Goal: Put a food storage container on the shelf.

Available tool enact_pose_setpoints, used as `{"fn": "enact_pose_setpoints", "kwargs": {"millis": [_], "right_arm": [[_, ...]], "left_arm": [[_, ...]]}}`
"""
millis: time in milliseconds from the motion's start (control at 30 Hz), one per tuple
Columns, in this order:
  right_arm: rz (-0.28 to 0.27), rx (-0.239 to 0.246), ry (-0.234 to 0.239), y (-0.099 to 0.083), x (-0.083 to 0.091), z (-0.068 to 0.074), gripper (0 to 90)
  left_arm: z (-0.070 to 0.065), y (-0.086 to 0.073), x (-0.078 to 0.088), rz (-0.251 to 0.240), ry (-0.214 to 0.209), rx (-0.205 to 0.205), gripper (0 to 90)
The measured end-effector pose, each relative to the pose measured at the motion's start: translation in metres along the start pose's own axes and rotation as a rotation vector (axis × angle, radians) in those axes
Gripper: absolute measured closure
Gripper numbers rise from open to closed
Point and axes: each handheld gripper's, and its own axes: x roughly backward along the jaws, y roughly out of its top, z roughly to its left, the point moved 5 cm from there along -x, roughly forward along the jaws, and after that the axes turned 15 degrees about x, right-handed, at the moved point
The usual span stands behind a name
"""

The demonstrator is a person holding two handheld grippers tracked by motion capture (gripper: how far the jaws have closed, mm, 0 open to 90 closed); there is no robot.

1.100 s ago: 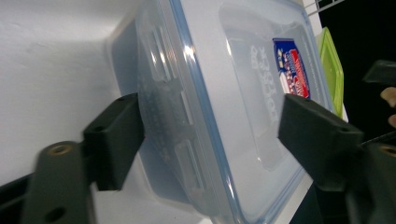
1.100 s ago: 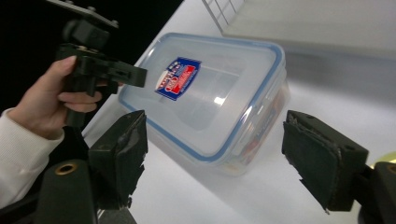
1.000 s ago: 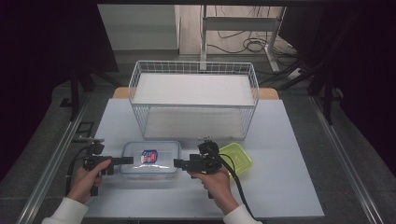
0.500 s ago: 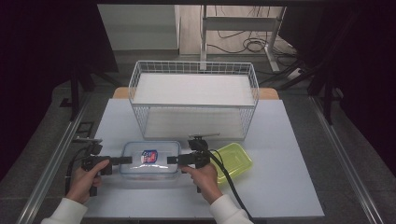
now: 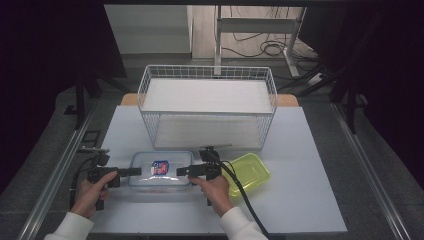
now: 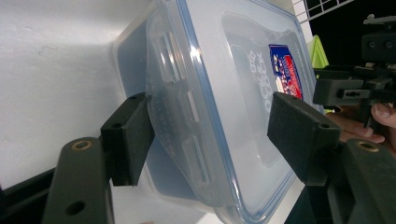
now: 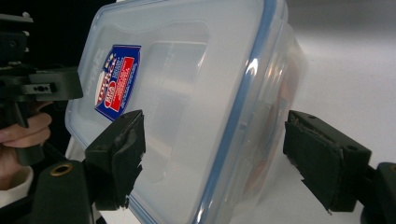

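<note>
L gripper (image 5: pixel 134 171) at the left short end of the clear lidded food container (image 5: pixel 161 169), jaws spread, straddling the lid's snap latch; one pad touches the end, other pad off the lid, so no pinch. They've just closed a bit. Container sits on white table (image 5: pixel 300 200), front-centre, red/blue label (image 5: pixel 160 167) on lid. R gripper (image 5: pixel 183 171) at the right short end, jaws wide, rim between, pads clear. Yellow-green tray (image 5: pixel 250 172) just right. Wire basket (image 5: pixel 207 107) behind.
</note>
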Motion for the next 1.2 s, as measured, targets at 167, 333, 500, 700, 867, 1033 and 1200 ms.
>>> {"fn": "enact_pose_setpoints", "kwargs": {"millis": [167,333,500,700,867,1033,1200], "right_arm": [[-0.005,-0.014,0.013,0.0,0.001,0.002,29.2],[-0.002,-0.044,0.031,0.001,0.003,-0.001,33.5],[-0.007,-0.059,0.049,0.0,0.006,-0.003,36.5],[-0.008,-0.047,0.069,-0.001,0.012,-0.003,41.5],[-0.018,-0.045,0.089,-0.004,0.017,-0.003,45.2],[-0.024,-0.026,0.101,-0.006,0.019,-0.003,46.0],[-0.037,-0.011,0.105,-0.007,0.02,-0.002,46.0]], "left_arm": [[0.0,0.0,0.0,0.0,0.0,0.0,32.0],[0.0,0.0,0.0,-0.003,0.001,0.001,32.2],[0.0,0.0,0.002,-0.01,-0.012,0.0,34.2],[-0.001,-0.002,0.007,-0.021,-0.032,-0.016,38.6],[-0.001,-0.003,0.011,-0.026,-0.055,-0.019,42.1],[-0.001,-0.004,0.014,-0.029,-0.077,-0.023,44.7],[-0.002,-0.005,0.016,-0.035,-0.089,-0.026,46.1]]}}
